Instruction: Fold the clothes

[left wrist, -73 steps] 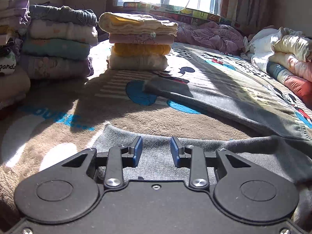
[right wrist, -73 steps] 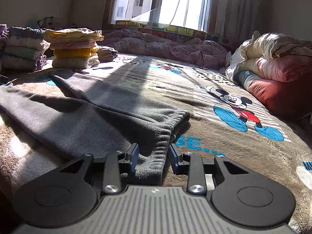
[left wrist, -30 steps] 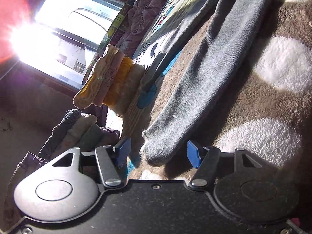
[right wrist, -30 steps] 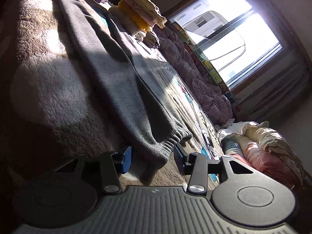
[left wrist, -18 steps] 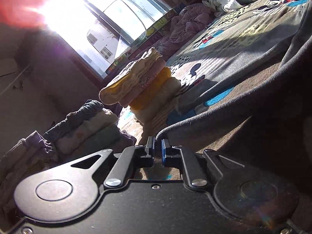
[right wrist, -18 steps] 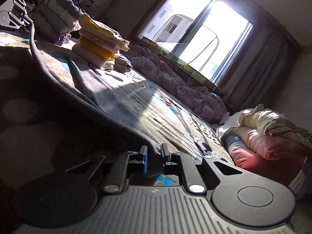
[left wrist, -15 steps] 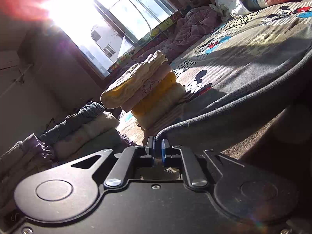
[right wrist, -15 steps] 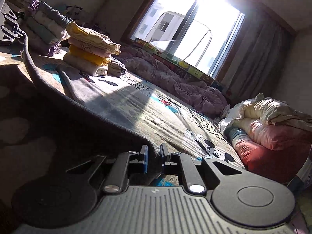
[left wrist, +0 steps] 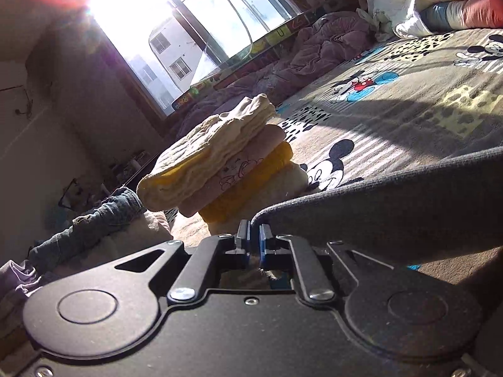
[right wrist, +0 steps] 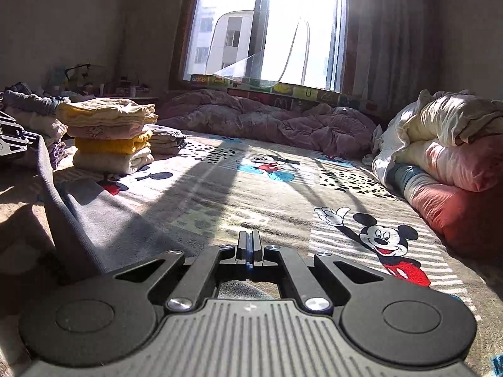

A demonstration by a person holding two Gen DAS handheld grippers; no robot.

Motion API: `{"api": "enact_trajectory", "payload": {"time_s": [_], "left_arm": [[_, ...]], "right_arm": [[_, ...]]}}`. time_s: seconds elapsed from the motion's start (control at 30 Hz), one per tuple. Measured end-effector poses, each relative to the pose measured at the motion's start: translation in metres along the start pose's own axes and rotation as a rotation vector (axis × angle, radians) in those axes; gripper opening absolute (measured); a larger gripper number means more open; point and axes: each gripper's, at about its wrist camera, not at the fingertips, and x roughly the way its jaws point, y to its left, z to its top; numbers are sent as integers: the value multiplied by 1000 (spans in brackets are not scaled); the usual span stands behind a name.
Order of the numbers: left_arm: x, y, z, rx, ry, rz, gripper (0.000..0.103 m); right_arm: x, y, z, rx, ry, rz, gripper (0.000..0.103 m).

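Now, your left gripper [left wrist: 255,238] was pinched tight on the hem of the grey garment [left wrist: 408,201], its blue-padded fingers [left wrist: 263,239] nearly touching with only thin fabric between them. From that grip the garment stretched away to the right as a taut dark band, lifted clear of the cartoon-mouse blanket [left wrist: 408,119] covering the bed.

Your right gripper [right wrist: 249,253] had its jaws pressed fully together. Grey cloth showed just under and behind them, but whether any of it was caught between the pads could not be told. In the right wrist view the garment [right wrist: 103,223] ran from beside that gripper off to the left edge, where it rose toward the other gripper, its lower part lying on the blanket [right wrist: 283,201].

Beyond the garment stood a stack of folded clothes [left wrist: 226,160], cream on top, then pink, yellow and pale. More folded piles [left wrist: 94,220] sat to its left. Rolled quilts [right wrist: 446,144] lay at the right, and a purple duvet [right wrist: 283,119] lay under the bright window [right wrist: 270,28].
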Motion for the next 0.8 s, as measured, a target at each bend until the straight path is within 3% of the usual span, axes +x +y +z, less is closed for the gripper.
{"api": "enact_trajectory", "payload": {"time_s": [0.07,0.2,0.33,0.37,0.4,0.47,0.6,0.67,0.77,0.8], "left_arm": [[-11,-2,-13,44,-6,13,5],[-46,3,-61,84,13,3,5],[-73,3,-101,128,77,-57,9],[-77,2,-108,157,106,-90,15],[-82,0,-113,190,130,-118,27],[-94,0,-120,240,128,-107,41],[-101,21,-105,135,108,-107,45],[-94,32,-92,40,98,-137,47],[-67,45,-67,-129,109,-230,54],[-56,47,-58,-183,118,-260,57]], "right_arm": [[-4,-10,-7,67,8,67,2],[-11,-11,-30,85,86,164,7],[-25,15,-47,-45,171,232,15],[-27,23,-51,-88,208,252,16],[-29,37,-61,-168,277,279,16],[-34,53,-74,-261,348,306,16],[-50,40,-67,-149,267,284,16],[-47,15,-61,-5,202,243,17],[-31,-22,-55,198,130,181,29],[-23,-33,-55,270,120,174,41]]}}
